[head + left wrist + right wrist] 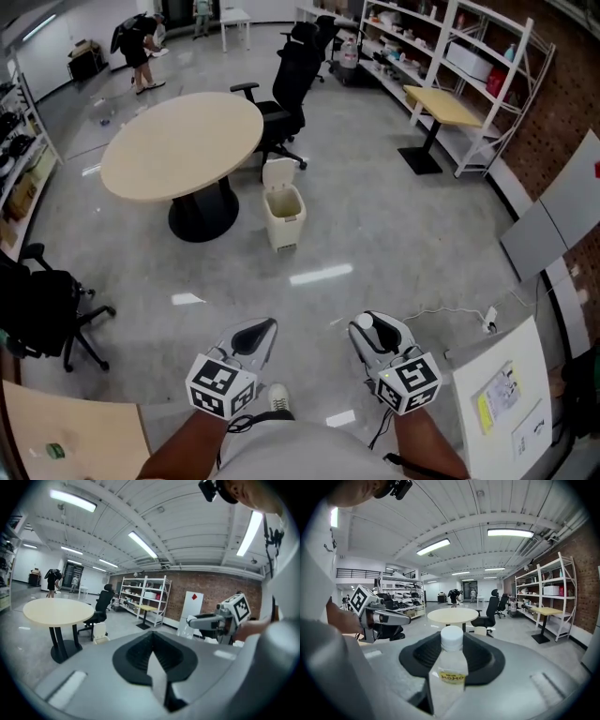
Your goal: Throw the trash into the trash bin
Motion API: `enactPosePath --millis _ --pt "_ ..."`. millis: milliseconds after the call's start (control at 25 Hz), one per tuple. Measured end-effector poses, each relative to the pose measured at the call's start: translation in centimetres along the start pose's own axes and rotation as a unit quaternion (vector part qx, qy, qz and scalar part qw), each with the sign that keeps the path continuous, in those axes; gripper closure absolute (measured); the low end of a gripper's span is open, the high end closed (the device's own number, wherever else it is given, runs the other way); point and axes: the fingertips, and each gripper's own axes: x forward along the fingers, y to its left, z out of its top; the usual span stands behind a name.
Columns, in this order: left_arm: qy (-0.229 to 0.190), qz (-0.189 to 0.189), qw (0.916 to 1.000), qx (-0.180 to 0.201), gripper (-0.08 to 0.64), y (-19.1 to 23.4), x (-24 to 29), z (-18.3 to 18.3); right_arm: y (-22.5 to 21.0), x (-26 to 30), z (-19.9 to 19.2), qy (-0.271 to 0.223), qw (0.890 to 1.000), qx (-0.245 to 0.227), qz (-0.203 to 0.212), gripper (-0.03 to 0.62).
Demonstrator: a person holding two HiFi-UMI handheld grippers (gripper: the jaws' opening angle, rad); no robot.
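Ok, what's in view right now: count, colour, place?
clear plastic bottle with white cap: one, yellow label, in the right gripper
round beige table: one, black pedestal, ahead left
cream plastic trash bin: one, lid up, on the floor beside the round beige table
black office chair: one behind the table; another at the left edge
white metal shelving: along the right wall
small yellow-topped table: one, by the shelving
person in dark clothes: one, far back
left gripper: grey, jaws together, empty
right gripper: grey, shut on the bottle
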Motion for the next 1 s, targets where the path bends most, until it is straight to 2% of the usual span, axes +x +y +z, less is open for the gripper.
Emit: enactPosePath --millis 240,440,1000 --pt "-0.016 0.000 0.9998 0.009 0.554 4.7 0.7 1.7 -0.2 4.4 3.1 -0.009 0.999 -0.032 -0.008 0.448" --pt "-0.010 -0.003 0.9999 -0.007 0.554 6.3 1.3 1.7 0.7 6.6 3.2 0.005 0.999 -0.043 0.002 0.448" --pt "-0.001 0.010 0.9999 -0.013 0.554 9.3 4.1 2.1 -1.9 11.0 3.5 0.007 0.999 -0.030 0.011 0.448"
